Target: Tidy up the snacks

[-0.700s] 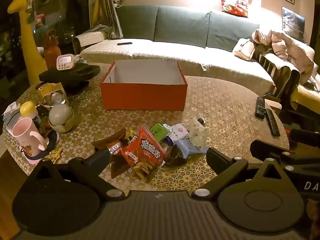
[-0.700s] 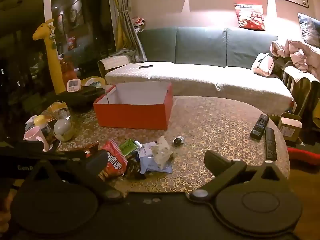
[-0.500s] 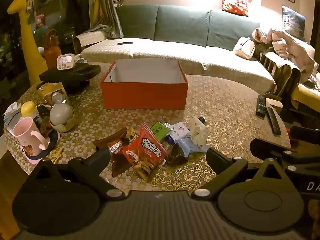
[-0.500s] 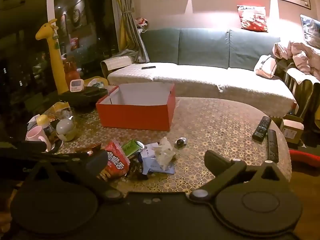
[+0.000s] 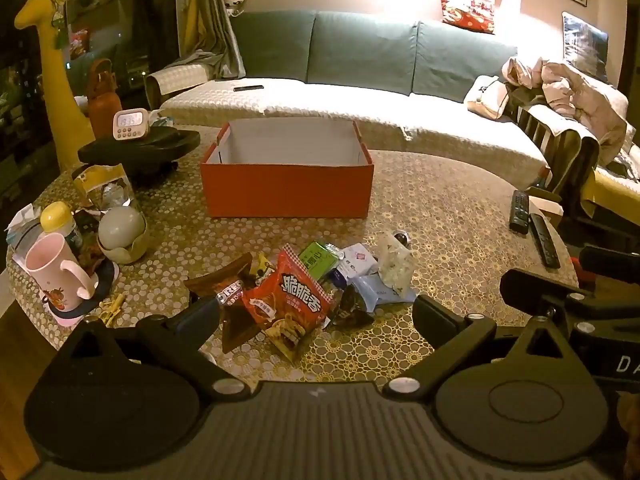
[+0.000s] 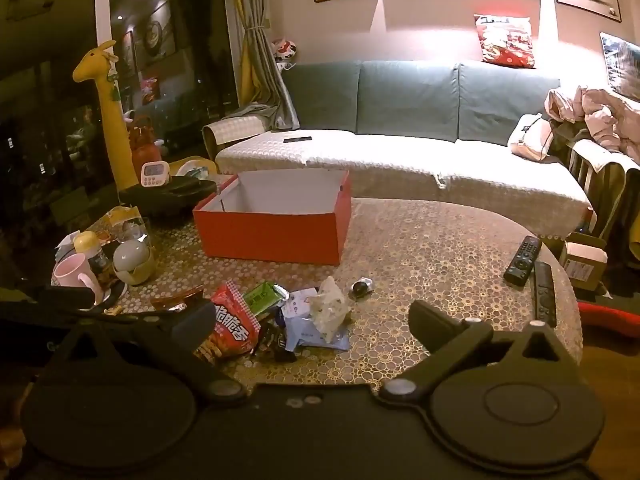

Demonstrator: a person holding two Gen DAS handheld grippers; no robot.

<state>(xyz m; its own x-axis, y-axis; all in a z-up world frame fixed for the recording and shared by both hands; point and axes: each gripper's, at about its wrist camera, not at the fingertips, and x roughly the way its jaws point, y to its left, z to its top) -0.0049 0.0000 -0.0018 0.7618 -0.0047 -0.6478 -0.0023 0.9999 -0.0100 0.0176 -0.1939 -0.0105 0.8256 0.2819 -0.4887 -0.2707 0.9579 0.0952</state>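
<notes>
A pile of snack packets lies on the patterned table: a red chip bag (image 5: 289, 300) (image 6: 232, 326), a green packet (image 5: 318, 259) (image 6: 261, 298), a brown Oreo wrapper (image 5: 224, 284), a white packet (image 5: 359, 263), a pale blue packet (image 5: 378, 290) (image 6: 310, 332) and a clear bag (image 5: 394, 266) (image 6: 329, 306). An open orange box (image 5: 286, 190) (image 6: 272, 236) stands empty behind the pile. My left gripper (image 5: 316, 314) is open, low over the near side of the pile. My right gripper (image 6: 310, 326) is open, hovering before the pile. Both hold nothing.
A pink mug (image 5: 54, 270), a yellow-capped bottle (image 5: 56, 216) and a round white holder (image 5: 120, 228) crowd the table's left. A black tray with a timer (image 5: 130, 122) stands behind them. Two remotes (image 5: 532, 222) (image 6: 534, 270) lie at the right edge. A small dark sweet (image 6: 360, 286) lies alone.
Both grippers have shifted slightly; the pile and box sit a little differently in view. Nothing on the table has moved, and both grippers stay open.
</notes>
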